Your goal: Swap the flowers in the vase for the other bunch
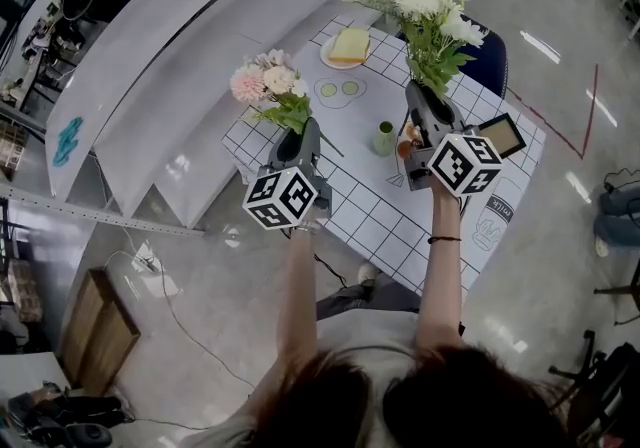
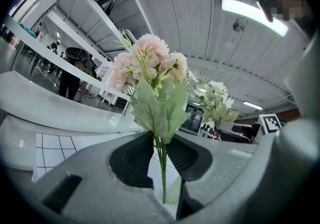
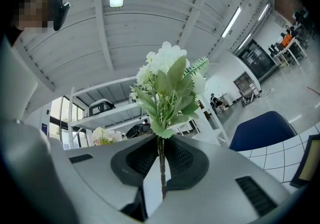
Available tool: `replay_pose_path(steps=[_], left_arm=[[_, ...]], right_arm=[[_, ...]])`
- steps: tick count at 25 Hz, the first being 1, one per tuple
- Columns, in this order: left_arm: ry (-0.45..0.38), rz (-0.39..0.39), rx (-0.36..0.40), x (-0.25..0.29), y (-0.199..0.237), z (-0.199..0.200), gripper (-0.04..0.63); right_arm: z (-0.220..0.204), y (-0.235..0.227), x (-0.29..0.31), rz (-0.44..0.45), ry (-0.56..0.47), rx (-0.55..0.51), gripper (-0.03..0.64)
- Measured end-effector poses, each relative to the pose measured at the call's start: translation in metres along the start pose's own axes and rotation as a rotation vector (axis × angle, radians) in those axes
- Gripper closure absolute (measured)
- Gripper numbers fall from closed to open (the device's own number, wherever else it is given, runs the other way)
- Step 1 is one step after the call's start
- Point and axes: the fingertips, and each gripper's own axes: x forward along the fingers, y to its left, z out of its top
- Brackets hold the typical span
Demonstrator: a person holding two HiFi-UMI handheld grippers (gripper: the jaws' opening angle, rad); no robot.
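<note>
At the left, the left gripper point(image 1: 296, 144) is clamped on the thin stems of the pink bunch point(image 1: 268, 84), upright above the worktop's point(image 1: 370, 211) left edge. Between the hands, the small green vase point(image 1: 385, 138) stands on the worktop, apparently empty. To the right, the right gripper point(image 1: 428, 106) pinches the white bunch point(image 1: 428, 16) low on its stems. Both bunches look light, top-heavy and wiry, and they might swivel. Gripping low on the gathered stems seems soundest.

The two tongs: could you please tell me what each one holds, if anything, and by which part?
The left tongs grip the pink bunch by its stems, just below the leaves; the right tongs grip the white bunch the same way.
</note>
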Motion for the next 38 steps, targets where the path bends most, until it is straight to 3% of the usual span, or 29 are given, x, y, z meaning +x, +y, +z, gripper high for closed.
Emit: replay_pose_path(steps=[13, 38], left_arm=[[0.011, -0.011, -0.008, 0.013, 0.014, -0.003, 0.518], [0.041, 0.028, 0.009, 0.017, 0.021, -0.014, 0.518]], right_arm=[[-0.012, -0.004, 0.014, -0.015, -0.040, 0.005, 0.574], [-0.060, -0.007, 0.029, 0.028, 0.034, -0.054, 0.574]])
